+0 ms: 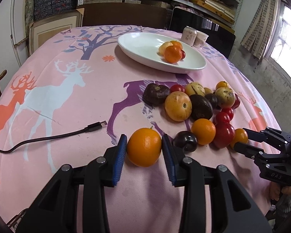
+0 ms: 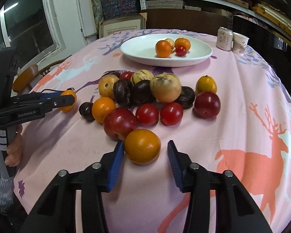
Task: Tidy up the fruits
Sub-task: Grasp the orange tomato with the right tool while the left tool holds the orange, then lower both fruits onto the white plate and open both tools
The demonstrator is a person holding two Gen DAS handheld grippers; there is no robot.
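Item, nearest my left tool (image 1: pixel 144 148): small orange (image 1: pixel 144 146), held between both pads on the tabletop (image 1: pixel 67 101), firm, light, slick-skinned, best gripped across its middle; my right tool (image 2: pixel 145 153) stands wide around a yellow-orange fruit (image 2: pixel 142 146), plate (image 1: pixel 137 58) far ahead.

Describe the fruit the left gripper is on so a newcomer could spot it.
Start at the white plate, then come toward the camera past the fruit pile to the tablecloth's near edge. The orange sits there between the left gripper pads, alone, left of the pile, beside a dark plum.
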